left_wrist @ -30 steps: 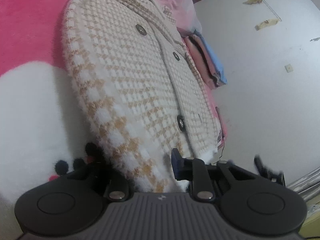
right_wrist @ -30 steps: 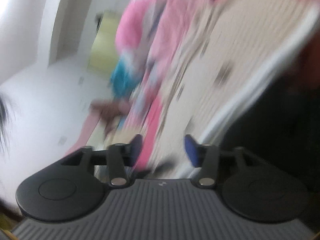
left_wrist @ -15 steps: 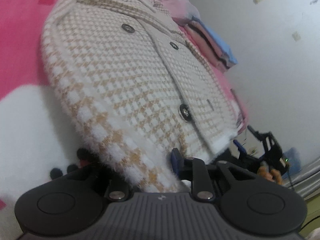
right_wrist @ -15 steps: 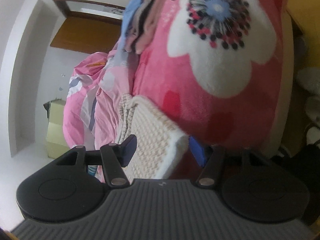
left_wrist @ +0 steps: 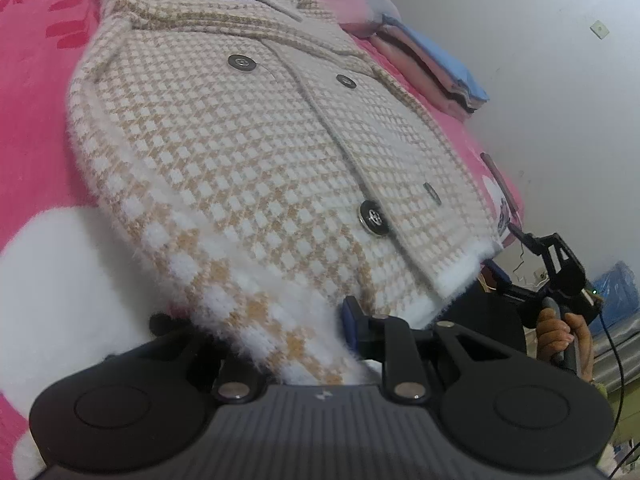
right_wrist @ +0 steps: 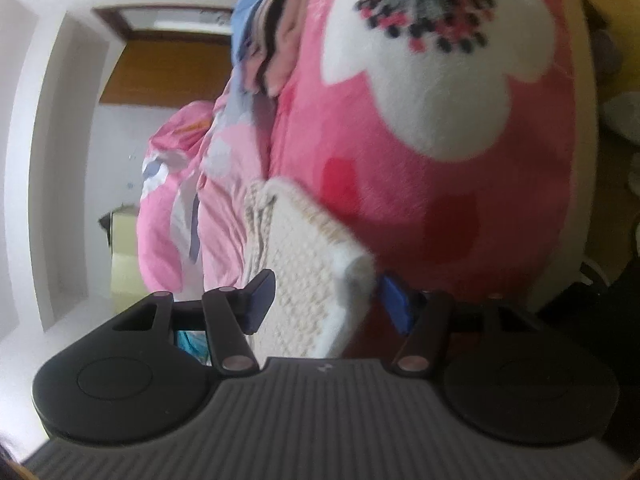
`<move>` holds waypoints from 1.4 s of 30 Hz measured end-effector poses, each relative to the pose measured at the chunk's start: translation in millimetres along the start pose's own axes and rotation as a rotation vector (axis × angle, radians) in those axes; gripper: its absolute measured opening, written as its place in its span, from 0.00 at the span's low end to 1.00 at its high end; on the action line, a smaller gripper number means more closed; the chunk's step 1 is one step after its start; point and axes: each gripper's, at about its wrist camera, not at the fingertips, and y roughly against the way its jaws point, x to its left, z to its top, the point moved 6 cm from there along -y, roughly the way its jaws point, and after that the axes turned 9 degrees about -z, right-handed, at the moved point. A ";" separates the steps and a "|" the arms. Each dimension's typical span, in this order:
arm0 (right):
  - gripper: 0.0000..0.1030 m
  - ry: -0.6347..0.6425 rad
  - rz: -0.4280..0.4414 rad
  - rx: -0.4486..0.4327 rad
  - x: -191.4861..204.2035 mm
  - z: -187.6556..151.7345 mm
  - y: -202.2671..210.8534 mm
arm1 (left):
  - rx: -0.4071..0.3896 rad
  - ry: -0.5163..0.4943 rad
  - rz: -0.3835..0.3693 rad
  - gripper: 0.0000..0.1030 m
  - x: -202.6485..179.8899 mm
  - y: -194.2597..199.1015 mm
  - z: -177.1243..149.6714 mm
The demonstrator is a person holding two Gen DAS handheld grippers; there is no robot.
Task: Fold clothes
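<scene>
Pink floral bed blanket (left_wrist: 36,128) carries a checked cardigan (left_wrist: 248,152). Its hem is clamped in the left hand-held gripper (left_wrist: 280,344). The right hand-held gripper (right_wrist: 324,300) straddles the other corner, unclosed. Both corners should be lifted evenly.

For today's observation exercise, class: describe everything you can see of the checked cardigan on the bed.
The cardigan is a fuzzy knit in a cream and tan check, with a white hem band, a collar and dark round buttons down its closed front. It lies spread front-up on the pink flowered blanket. The left hand-held gripper is shut on its near hem corner. The right hand-held gripper has the other hem corner between its jaws, which stand apart with a gap at one pad.
</scene>
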 end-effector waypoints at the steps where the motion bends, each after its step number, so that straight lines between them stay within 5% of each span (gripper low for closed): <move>1: 0.56 -0.012 -0.008 -0.008 -3.1 1.3 0.0 | 0.000 0.002 0.001 0.21 -0.3 -0.3 0.0; 6: 0.52 -0.040 -0.022 -0.064 -13.1 11.0 -0.3 | 0.007 0.000 0.007 0.21 -1.7 -0.4 0.3; 8: 0.34 -0.059 0.011 -0.069 -12.4 12.6 -3.4 | 0.006 0.000 0.006 0.21 -1.6 -0.9 0.3; 14: 0.18 -0.037 0.074 -0.049 -1.3 1.5 -11.8 | -0.002 0.016 -0.010 0.21 1.0 -0.4 -0.6; 23: 0.18 -0.035 0.125 0.019 13.2 -20.2 -22.1 | -0.010 0.036 -0.031 0.21 5.1 0.7 -1.1; 27: 0.20 -0.028 0.089 -0.035 12.3 -14.2 -14.7 | -0.013 0.054 -0.044 0.21 7.4 1.6 -1.8; 36: 0.43 0.000 0.074 -0.025 8.0 -15.5 -20.7 | -0.009 0.057 -0.044 0.21 7.4 1.2 -1.3; 42: 0.36 0.105 0.091 -0.029 23.5 -16.3 -21.7 | -0.010 0.061 -0.050 0.21 8.1 0.5 -0.8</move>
